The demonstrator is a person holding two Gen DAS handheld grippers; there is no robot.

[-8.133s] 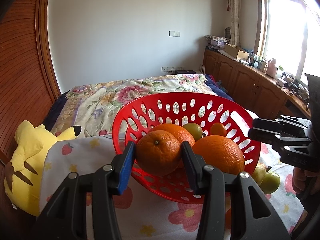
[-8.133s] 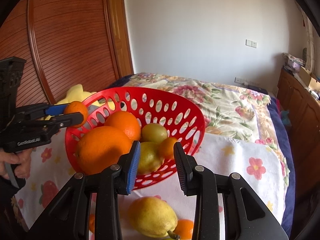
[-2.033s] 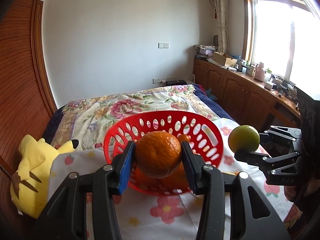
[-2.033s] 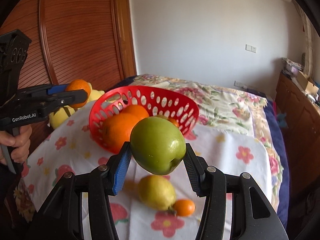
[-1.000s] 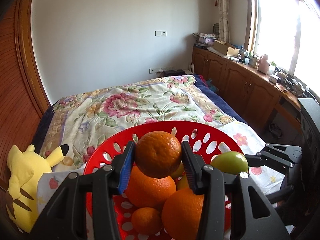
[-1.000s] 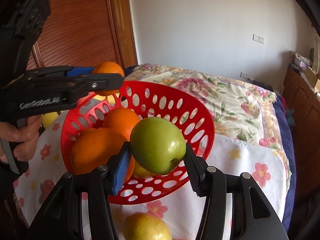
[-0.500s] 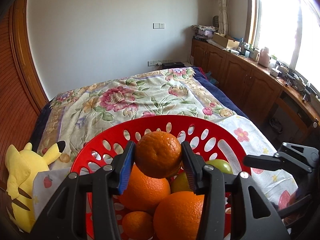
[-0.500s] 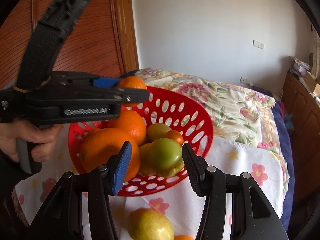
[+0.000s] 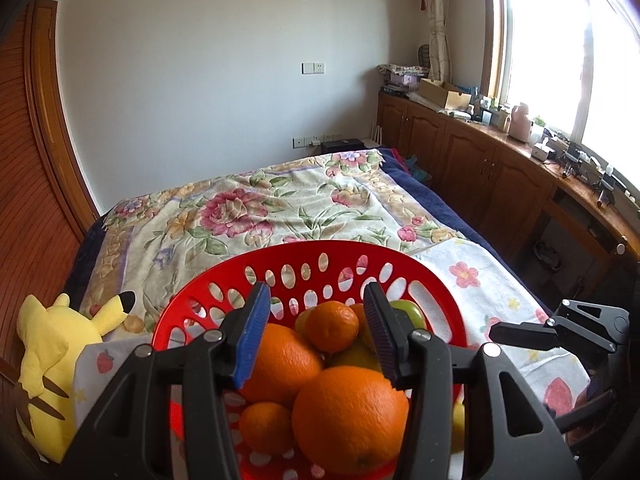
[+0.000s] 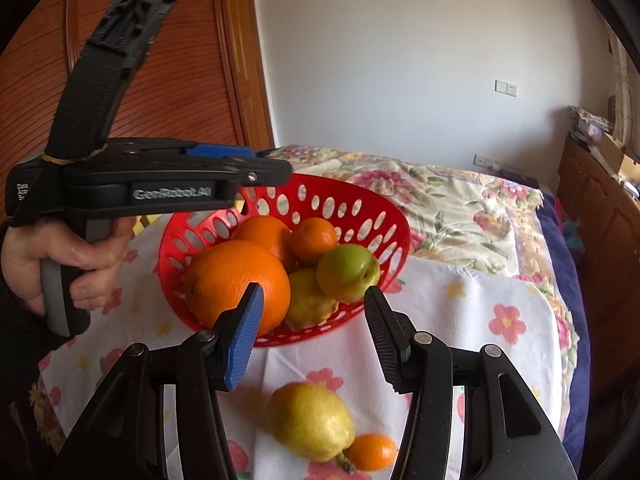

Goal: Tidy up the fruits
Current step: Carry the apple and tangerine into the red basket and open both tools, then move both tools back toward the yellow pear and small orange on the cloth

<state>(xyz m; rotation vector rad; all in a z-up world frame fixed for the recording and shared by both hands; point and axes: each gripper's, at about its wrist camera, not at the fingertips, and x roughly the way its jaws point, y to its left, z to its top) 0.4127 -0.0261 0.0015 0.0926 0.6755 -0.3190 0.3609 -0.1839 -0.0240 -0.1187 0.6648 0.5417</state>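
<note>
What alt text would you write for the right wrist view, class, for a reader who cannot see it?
A red basket on a flowered cloth holds oranges, a mandarin, a green apple and a yellow fruit. The right gripper, jaws open and empty, points at it; a pear and small orange fruit lie outside. The left gripper, held by a hand, reaches over the rim.

pear (image 10: 310,420) stem end cut off, basket (image 9: 280,264) front hidden

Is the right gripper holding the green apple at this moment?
No, the right gripper is empty; the green apple lies in the red basket.
</note>
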